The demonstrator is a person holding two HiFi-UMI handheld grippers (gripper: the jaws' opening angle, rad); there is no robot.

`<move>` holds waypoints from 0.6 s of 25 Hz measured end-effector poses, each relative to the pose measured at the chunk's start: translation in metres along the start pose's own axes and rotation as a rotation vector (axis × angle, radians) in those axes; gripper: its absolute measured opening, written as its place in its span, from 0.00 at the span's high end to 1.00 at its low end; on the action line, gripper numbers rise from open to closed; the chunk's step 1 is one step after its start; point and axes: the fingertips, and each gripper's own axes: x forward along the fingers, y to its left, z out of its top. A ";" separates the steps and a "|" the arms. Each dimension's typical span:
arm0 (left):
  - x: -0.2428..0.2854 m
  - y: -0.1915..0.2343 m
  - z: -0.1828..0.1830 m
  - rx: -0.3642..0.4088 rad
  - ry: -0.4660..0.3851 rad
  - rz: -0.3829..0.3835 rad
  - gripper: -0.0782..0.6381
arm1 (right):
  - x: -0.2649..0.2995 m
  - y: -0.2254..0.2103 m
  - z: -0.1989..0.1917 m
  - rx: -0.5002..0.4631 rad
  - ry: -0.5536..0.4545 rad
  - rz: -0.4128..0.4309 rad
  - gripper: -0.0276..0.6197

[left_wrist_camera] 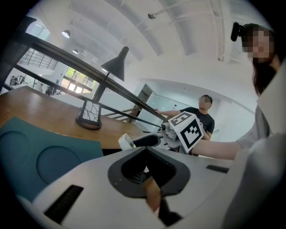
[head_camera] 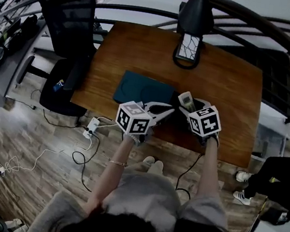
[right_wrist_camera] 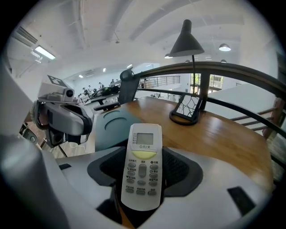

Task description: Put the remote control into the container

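A white remote control [right_wrist_camera: 142, 166] with a small screen and grey buttons stands upright between the jaws of my right gripper [right_wrist_camera: 142, 150], which is shut on it. In the head view the remote [head_camera: 185, 99] is held over the table's near edge, just right of the teal container [head_camera: 141, 89], a flat dark-teal tray with a round recess [right_wrist_camera: 114, 121]. My left gripper [head_camera: 168, 110] hovers close beside it, jaws together and holding nothing. From the left gripper view the remote's tip [left_wrist_camera: 125, 142] and the right gripper [left_wrist_camera: 149, 140] show ahead, with the container [left_wrist_camera: 40, 161] to the left.
A black lamp with a wire-pattern base [head_camera: 188, 49] stands at the far side of the wooden table [head_camera: 233, 83]. A black office chair [head_camera: 67, 22] is on the left. Cables and a power strip [head_camera: 92, 127] lie on the floor. A person [head_camera: 283, 180] stands at the right.
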 end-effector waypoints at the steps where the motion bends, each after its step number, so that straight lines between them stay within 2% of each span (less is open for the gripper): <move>1: 0.000 0.001 -0.002 -0.002 0.004 0.000 0.89 | 0.003 0.000 -0.003 -0.005 0.014 0.005 0.57; 9: 0.001 0.003 -0.005 -0.014 0.018 0.000 0.89 | 0.019 -0.002 -0.018 -0.031 0.098 0.036 0.57; 15: 0.002 0.004 -0.009 -0.020 0.030 0.001 0.89 | 0.028 -0.001 -0.028 -0.100 0.183 0.062 0.57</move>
